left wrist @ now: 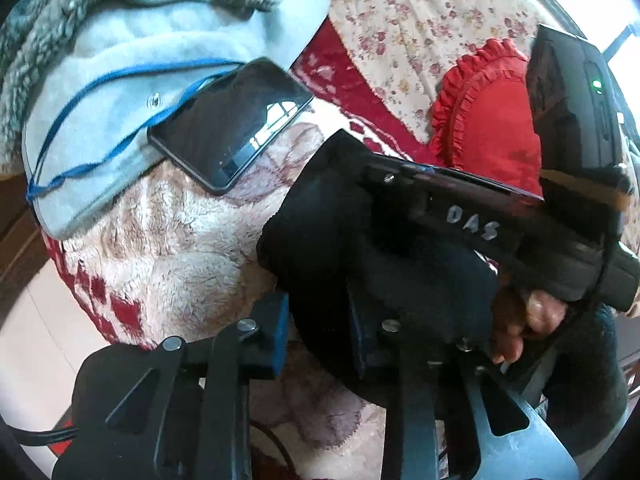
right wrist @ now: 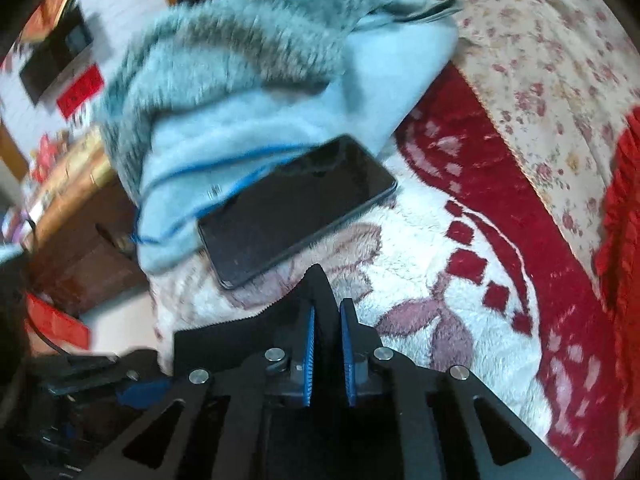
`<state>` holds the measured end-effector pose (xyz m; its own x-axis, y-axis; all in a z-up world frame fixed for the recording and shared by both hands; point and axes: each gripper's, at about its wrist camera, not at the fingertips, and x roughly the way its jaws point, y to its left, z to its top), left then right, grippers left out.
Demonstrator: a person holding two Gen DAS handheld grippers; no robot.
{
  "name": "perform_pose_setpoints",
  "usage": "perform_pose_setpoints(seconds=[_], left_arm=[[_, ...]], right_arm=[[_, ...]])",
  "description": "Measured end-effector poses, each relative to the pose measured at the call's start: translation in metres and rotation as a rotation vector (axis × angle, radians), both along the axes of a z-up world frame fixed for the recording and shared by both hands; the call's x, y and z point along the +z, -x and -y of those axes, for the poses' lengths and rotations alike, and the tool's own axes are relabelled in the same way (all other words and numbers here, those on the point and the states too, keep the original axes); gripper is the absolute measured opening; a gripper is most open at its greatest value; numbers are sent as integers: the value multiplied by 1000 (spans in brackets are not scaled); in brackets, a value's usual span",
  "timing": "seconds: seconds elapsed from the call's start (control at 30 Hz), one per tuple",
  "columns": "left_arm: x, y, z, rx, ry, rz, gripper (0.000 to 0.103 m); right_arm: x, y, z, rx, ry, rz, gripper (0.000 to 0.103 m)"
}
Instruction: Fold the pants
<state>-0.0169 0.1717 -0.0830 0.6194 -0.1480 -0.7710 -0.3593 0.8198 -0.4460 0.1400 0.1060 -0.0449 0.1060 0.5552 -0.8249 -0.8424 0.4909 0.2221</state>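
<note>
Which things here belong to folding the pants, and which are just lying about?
Part of the job:
black pants
left claw, shut on them
right claw, shut on them

Lying about:
phone
light blue fur-trimmed coat
red frilled cushion
fleecy blanket

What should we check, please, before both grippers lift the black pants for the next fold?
1. Right gripper closed on the black pants: ok, cloth sits between its blue pads.
2. Left gripper closed on the pants: ok, dark cloth fills the gap between its fingers.
3. Phone clear of the pants: ok, it lies apart on the plush blanket, its far end on the light blue jacket.
4. Blue cord free of the grippers: ok, it stays on the jacket.
5. Both grips on matching edges of the pants: cannot tell, most of the garment is hidden.
</note>
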Motion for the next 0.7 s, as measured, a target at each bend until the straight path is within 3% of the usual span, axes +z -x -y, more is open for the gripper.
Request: perform_pose_setpoints(seconds=[0.33,0.7], left_arm=[[45,18,21,-59,-56,107,19],[86,26,77,-196,-144,198,18]], right_arm=[[55,17,47,-103,-158,40,10],[95,33,124,-242,-243,96,9]])
